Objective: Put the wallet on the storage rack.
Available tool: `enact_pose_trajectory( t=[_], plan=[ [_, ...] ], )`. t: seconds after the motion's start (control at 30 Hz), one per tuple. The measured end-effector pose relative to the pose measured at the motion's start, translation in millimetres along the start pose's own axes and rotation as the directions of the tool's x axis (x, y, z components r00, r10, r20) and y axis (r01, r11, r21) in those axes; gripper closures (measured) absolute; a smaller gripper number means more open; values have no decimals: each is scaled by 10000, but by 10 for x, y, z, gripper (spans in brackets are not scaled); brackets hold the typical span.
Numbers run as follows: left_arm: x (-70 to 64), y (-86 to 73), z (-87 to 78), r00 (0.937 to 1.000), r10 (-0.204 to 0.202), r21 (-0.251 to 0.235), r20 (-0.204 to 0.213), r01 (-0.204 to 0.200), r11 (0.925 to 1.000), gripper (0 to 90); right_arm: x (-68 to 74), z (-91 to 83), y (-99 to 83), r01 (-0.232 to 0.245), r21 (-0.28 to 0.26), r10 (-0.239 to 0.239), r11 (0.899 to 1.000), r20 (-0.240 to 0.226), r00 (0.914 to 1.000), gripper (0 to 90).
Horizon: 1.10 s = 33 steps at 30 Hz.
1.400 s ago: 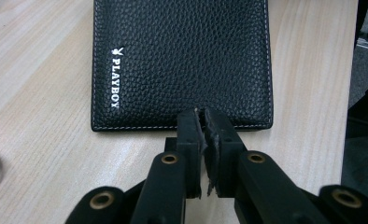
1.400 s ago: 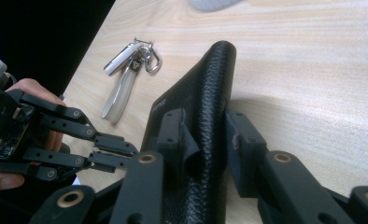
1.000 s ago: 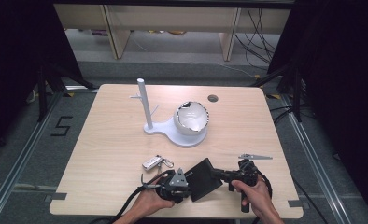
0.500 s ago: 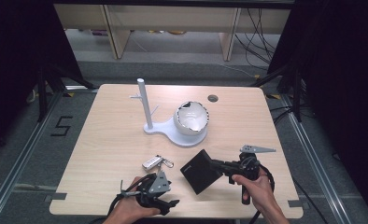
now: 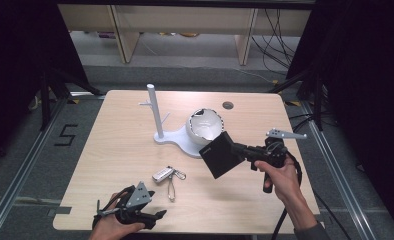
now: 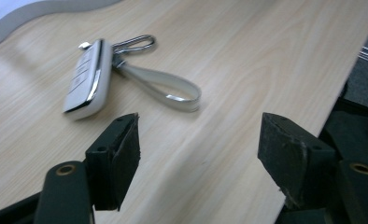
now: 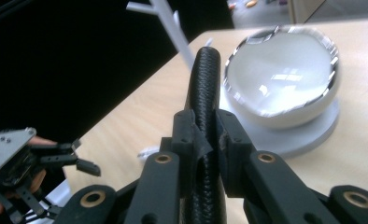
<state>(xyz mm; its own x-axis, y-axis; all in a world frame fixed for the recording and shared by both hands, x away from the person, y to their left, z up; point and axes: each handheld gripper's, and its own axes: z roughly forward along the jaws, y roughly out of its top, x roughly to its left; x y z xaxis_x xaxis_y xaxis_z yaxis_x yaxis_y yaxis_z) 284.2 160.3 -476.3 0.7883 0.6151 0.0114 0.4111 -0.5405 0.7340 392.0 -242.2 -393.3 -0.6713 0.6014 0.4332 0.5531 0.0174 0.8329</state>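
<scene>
a: the table looks like pale, matt wood grain. the key fob?
b: glossy white plastic, chrome trim, metal ring. the wallet is black, textured leather; the bowl is shiny.

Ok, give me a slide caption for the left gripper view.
Open left gripper hovering over the wooden table, near a white key fob with its strap.

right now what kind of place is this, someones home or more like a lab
Most likely a lab or recording setup, not a home. The wooden table sits inside a dark-curtained frame with taped floor markings, cables trail along the floor behind it, and a person works with a handheld gripper in each hand, left gripper and right gripper.
</scene>
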Motion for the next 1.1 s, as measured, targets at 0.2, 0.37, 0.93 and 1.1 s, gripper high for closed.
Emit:
enact_pose_trajectory(
  t=[0.2, 0.37, 0.93, 1.1],
  plan=[
    [167, -113, -64, 9969, -710, -271, -350, 701, 9972, 283, -83, -9, 263, -231, -266, 240, 9994, 344, 9991, 796],
    [280, -176, -82, 9937, -965, -232, -562, 953, 9952, 276, -219, 43, 429, -50, -545, 88, 9985, 696, 9975, 796],
    [298, -215, -54, 9910, -1196, -185, -605, 1186, 9928, 256, -611, 586, 777, -703, -318, 751, 9970, 1917, 9786, 796],
    [292, -228, -33, 9902, -1236, -132, -649, 1230, 9923, 254, -689, 766, 768, -1139, -236, 1163, 9932, 2088, 9710, 796]
  ],
)
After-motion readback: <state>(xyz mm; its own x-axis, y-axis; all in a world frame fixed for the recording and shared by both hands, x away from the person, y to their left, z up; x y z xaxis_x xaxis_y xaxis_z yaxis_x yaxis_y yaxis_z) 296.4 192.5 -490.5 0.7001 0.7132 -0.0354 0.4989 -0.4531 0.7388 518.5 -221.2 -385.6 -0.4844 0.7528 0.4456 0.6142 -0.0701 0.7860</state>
